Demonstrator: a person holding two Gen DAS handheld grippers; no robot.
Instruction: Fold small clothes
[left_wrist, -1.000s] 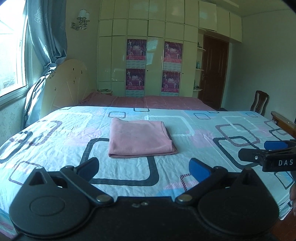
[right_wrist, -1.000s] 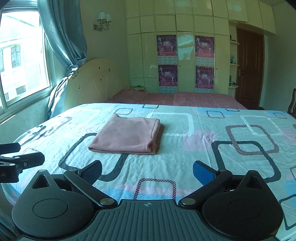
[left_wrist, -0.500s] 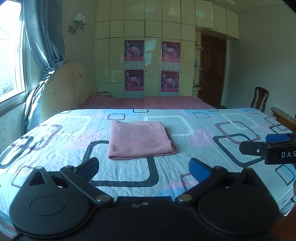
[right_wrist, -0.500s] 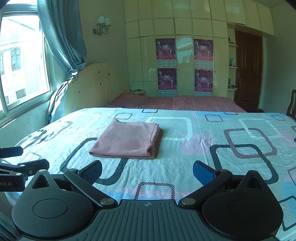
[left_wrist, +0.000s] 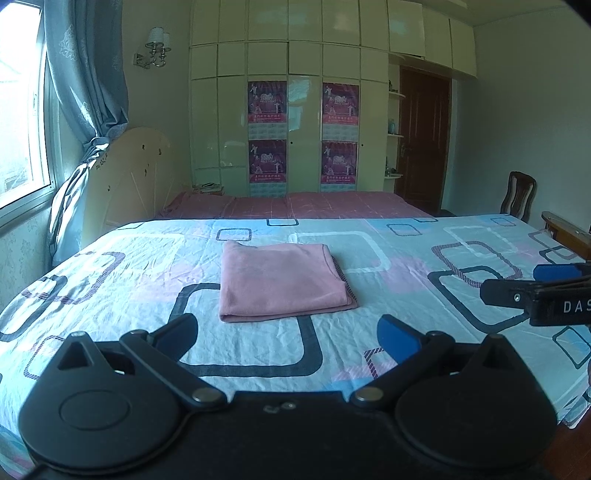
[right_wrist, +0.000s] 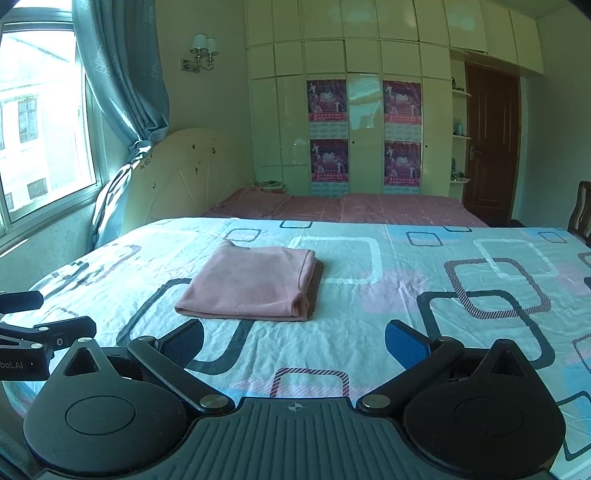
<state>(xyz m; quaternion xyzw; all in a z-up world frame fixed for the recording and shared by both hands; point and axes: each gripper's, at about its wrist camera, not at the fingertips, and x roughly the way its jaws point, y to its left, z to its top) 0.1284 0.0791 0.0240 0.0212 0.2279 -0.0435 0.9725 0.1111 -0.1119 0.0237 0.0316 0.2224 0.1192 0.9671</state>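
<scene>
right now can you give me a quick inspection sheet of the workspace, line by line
surface: bed sheet with square pattern, lightly wrinkled
job's things: pink garment folded into a flat rectangle, lying mid-bed, layered edges on its right side
clutter: nothing seen on the sheet beside the garment
grippers: left gripper open, empty, short of the garment; right gripper open, empty, also short of it
cables: nothing seen
surroundings: second bed with pink cover, wardrobe with posters, window with curtain, dark door, wooden chair
</scene>
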